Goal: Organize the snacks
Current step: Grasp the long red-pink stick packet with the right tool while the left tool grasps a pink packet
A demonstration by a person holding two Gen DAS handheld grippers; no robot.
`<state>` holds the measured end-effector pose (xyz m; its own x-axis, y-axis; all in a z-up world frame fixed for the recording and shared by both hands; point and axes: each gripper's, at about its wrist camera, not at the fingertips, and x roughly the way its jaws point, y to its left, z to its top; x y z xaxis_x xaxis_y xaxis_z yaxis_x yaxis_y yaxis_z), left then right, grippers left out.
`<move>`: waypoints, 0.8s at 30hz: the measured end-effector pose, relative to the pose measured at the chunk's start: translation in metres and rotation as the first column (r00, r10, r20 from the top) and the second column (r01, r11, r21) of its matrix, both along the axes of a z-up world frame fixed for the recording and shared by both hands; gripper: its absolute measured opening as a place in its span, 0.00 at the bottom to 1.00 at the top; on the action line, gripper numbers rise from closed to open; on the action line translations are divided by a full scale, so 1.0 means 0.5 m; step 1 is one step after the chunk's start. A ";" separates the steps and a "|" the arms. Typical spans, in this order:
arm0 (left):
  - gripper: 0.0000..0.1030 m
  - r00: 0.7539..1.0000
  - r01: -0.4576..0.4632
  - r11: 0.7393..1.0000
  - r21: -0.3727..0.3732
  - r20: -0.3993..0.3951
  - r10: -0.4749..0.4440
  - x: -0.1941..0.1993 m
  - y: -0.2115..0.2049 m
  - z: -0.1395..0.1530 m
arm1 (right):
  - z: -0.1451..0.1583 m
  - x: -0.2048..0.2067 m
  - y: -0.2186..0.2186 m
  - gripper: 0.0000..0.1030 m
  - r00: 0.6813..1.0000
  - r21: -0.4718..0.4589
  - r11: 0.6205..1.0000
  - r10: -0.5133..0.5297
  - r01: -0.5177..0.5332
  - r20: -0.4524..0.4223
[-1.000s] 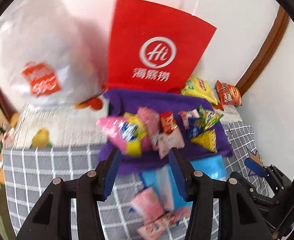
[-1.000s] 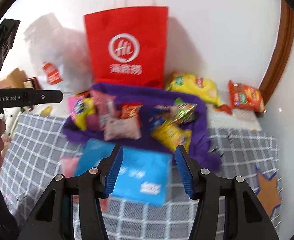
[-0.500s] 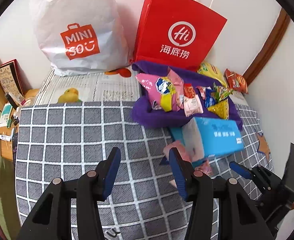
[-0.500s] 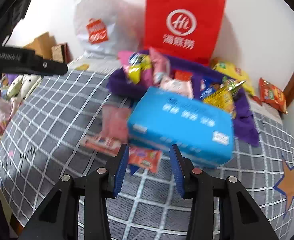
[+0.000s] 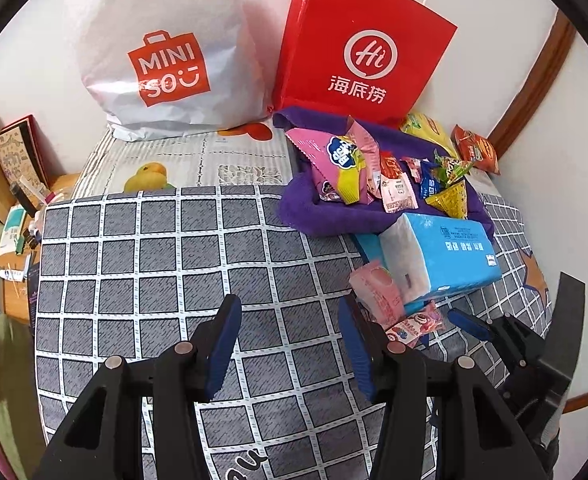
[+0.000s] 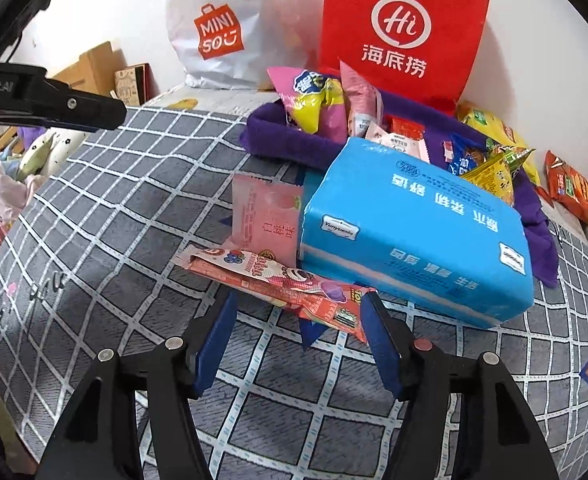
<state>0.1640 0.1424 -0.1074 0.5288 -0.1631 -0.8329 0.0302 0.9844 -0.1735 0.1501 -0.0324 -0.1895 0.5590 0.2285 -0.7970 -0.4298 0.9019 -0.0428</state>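
Note:
A long red-and-pink snack pack [image 6: 278, 280] lies on the checked quilt [image 6: 134, 208], against a blue tissue pack [image 6: 413, 232]. My right gripper [image 6: 297, 320] hovers low over it. Its jaws are opening, the pack's near end lies between the fingertips, and the pads do not press it. A pink sachet [image 6: 262, 220] lies just behind. More snacks sit piled on a purple cloth [image 6: 294, 144]. My left gripper [image 5: 290, 340] stands open over bare quilt [image 5: 154, 260], left of the pink sachet [image 5: 373, 292] and the tissue pack [image 5: 445, 252].
A red paper bag [image 5: 357, 48] and a white shopping bag [image 5: 162, 52] stand against the back wall. A yellow bag [image 6: 489, 128] and an orange pack [image 6: 569, 184] lie at the far right corner. Cluttered furniture [image 5: 10, 200] borders the left edge.
My left gripper swung away from the snack pile to over bare quilt. My right gripper dropped close to the long pack and its jaws widened.

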 end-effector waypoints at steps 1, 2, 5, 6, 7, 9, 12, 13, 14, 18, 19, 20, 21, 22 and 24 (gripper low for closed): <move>0.46 1.000 0.005 1.000 0.003 0.001 -0.005 0.001 -0.001 0.000 | -0.003 0.002 0.002 0.62 1.000 -0.008 1.000 0.000 0.000 0.003; 0.46 1.000 0.009 1.000 0.004 0.002 -0.009 0.002 -0.001 -0.001 | -0.006 0.006 0.004 0.62 1.000 -0.012 1.000 0.000 0.000 0.005; 0.46 1.000 0.021 1.000 0.004 0.002 -0.021 0.006 0.000 -0.003 | -0.011 0.013 0.013 0.62 1.000 -0.023 1.000 0.008 -0.008 0.008; 0.46 1.000 0.025 1.000 0.005 0.003 -0.025 0.007 0.000 -0.003 | -0.012 0.014 0.017 0.62 1.000 -0.027 1.000 0.013 -0.012 0.011; 0.46 1.000 0.028 1.000 0.006 0.003 -0.028 0.008 0.000 -0.004 | -0.013 0.016 0.023 0.62 1.000 -0.035 0.999 0.016 -0.015 0.016; 0.46 0.999 0.037 0.999 0.006 0.003 -0.037 0.010 0.000 -0.006 | -0.017 0.019 0.031 0.62 1.000 -0.047 0.999 0.018 -0.017 0.020; 0.46 0.999 0.050 0.999 0.004 0.002 -0.050 0.013 0.002 -0.011 | -0.025 0.027 0.042 0.62 1.000 -0.069 0.997 0.023 -0.022 0.015; 0.46 0.998 0.055 0.998 0.004 0.002 -0.055 0.013 0.003 -0.012 | -0.028 0.031 0.044 0.61 1.000 -0.077 0.997 0.022 -0.021 0.008; 0.46 0.998 0.061 0.998 0.004 0.003 -0.061 0.013 0.005 -0.013 | -0.029 0.032 0.045 0.56 1.000 -0.082 0.996 0.017 -0.016 0.007; 0.46 0.997 0.078 0.997 -0.011 0.008 -0.078 0.016 0.015 -0.020 | -0.020 0.035 0.039 0.31 1.000 -0.104 0.994 -0.020 0.021 0.009; 0.46 0.997 0.083 0.996 -0.015 0.007 -0.082 0.019 0.018 -0.022 | -0.013 0.034 0.033 0.29 0.999 -0.087 0.996 -0.033 0.033 0.000; 0.46 0.996 0.086 0.996 -0.020 0.006 -0.086 0.021 0.020 -0.024 | -0.007 0.033 0.029 0.24 0.999 -0.076 0.996 -0.044 0.044 -0.002; 0.46 0.996 0.093 0.995 -0.028 0.006 -0.093 0.022 0.022 -0.025 | -0.001 0.031 0.024 0.21 0.998 -0.066 0.996 -0.056 0.055 -0.003; 0.46 0.995 0.099 0.994 -0.034 0.007 -0.099 0.023 0.023 -0.026 | 0.010 0.024 0.018 0.21 0.998 -0.060 0.996 -0.069 0.069 0.003; 0.46 0.993 0.114 0.992 -0.045 0.009 -0.114 0.025 0.025 -0.027 | 0.025 0.011 0.008 0.20 0.997 -0.042 0.996 -0.082 0.082 -0.003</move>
